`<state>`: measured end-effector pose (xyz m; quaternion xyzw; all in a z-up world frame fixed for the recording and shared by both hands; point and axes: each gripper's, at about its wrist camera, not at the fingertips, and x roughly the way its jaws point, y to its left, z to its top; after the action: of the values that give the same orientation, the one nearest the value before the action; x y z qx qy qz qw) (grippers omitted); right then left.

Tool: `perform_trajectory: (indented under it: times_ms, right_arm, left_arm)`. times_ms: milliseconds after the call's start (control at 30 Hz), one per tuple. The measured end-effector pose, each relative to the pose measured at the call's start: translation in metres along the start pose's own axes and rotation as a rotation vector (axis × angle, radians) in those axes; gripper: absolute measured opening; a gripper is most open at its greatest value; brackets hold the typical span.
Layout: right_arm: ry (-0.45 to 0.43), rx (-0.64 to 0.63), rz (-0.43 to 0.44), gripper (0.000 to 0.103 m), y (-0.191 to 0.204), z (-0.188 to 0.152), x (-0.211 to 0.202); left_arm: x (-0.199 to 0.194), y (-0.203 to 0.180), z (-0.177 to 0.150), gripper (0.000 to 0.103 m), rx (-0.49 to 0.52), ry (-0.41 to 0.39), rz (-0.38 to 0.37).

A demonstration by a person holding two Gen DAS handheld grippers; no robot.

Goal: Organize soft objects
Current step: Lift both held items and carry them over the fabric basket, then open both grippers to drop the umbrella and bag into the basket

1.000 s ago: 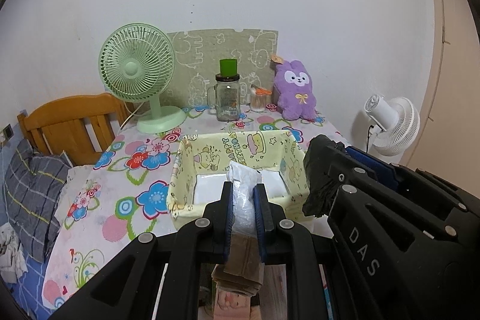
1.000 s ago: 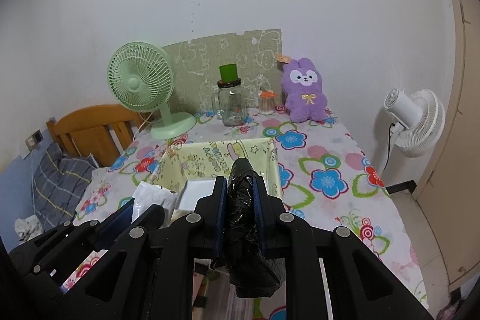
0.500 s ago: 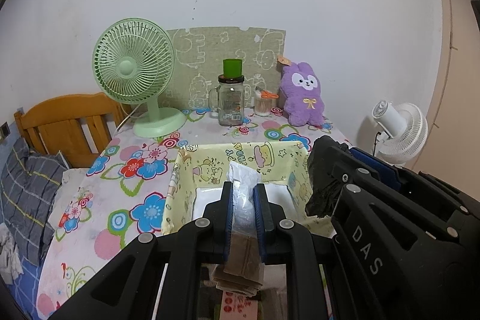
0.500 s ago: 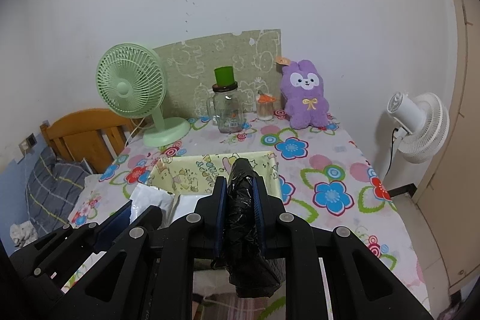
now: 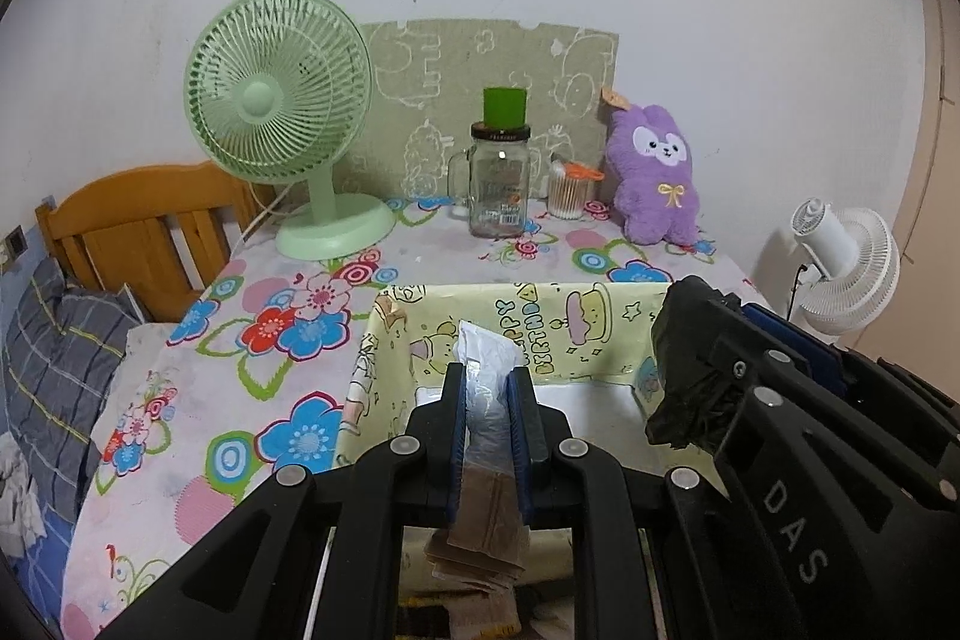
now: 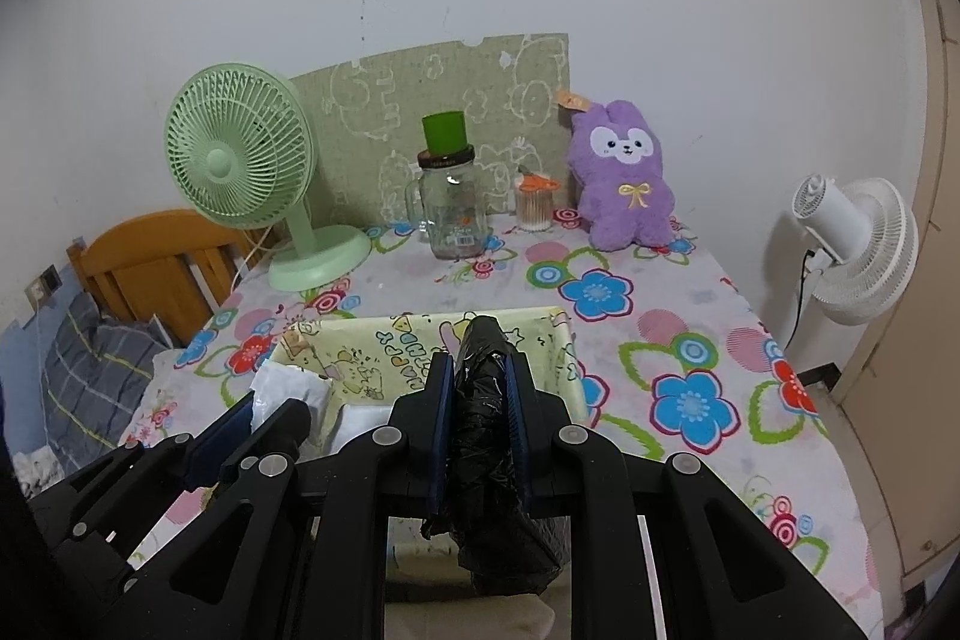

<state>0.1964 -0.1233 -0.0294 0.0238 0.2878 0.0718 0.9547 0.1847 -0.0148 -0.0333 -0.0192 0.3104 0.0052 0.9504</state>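
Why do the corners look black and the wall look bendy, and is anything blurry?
Left wrist view: black corners are the fisheye lens edge, which also bends the door frame; the green fan looks sharp. Right wrist view: same curved rim; soft even light, no glare; the black bag is dark with little detail.

- Yellow fabric bin [image 5: 540,334]: near wall and floor largely hidden behind gripper bodies.
- Clear packet [image 5: 486,388]: contents indistinct; lower end cut off at frame bottom.
- Glass jar [image 5: 498,196]: label print too small to read.
- Black bag [image 6: 486,448]: contents concealed.
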Motion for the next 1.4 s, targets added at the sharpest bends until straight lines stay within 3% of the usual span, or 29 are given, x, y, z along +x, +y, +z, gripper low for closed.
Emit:
perform_trajectory:
  times_ms: [533,767,833,900,933,1000,1033,1100,1400]
  right_arm:
    - [0.097,-0.025,-0.002,0.021,0.005,-0.006,0.053]
    - [0.099,-0.020,0.018,0.023,0.004,-0.006,0.056]
    - [0.101,-0.027,0.019,0.030,0.005,-0.006,0.057]
    - [0.099,-0.027,0.005,0.060,0.003,-0.005,0.057]
    - [0.090,-0.026,-0.005,0.065,0.003,-0.005,0.056]
    - [0.079,-0.023,0.004,0.068,0.001,-0.004,0.054]
    - [0.085,-0.020,0.003,0.071,0.000,-0.003,0.054]
    - [0.088,-0.025,-0.005,0.082,-0.001,-0.003,0.053]
    - [0.063,-0.040,0.011,0.094,0.004,-0.001,0.030]
  left_arm:
    - [0.055,0.008,-0.005,0.012,0.000,0.112,-0.006]
    - [0.056,0.008,-0.004,0.029,0.002,0.116,-0.022]
    - [0.057,0.007,-0.004,0.034,0.000,0.119,-0.023]
    - [0.056,0.007,-0.003,0.045,-0.002,0.124,-0.039]
    - [0.056,0.006,-0.003,0.049,-0.001,0.127,-0.052]
    - [0.054,0.005,-0.002,0.065,-0.004,0.123,-0.074]
    - [0.052,0.004,-0.002,0.067,0.000,0.118,-0.072]
    - [0.047,0.003,-0.001,0.085,0.008,0.097,-0.040]
    - [0.021,0.002,0.001,0.093,0.025,0.043,-0.028]
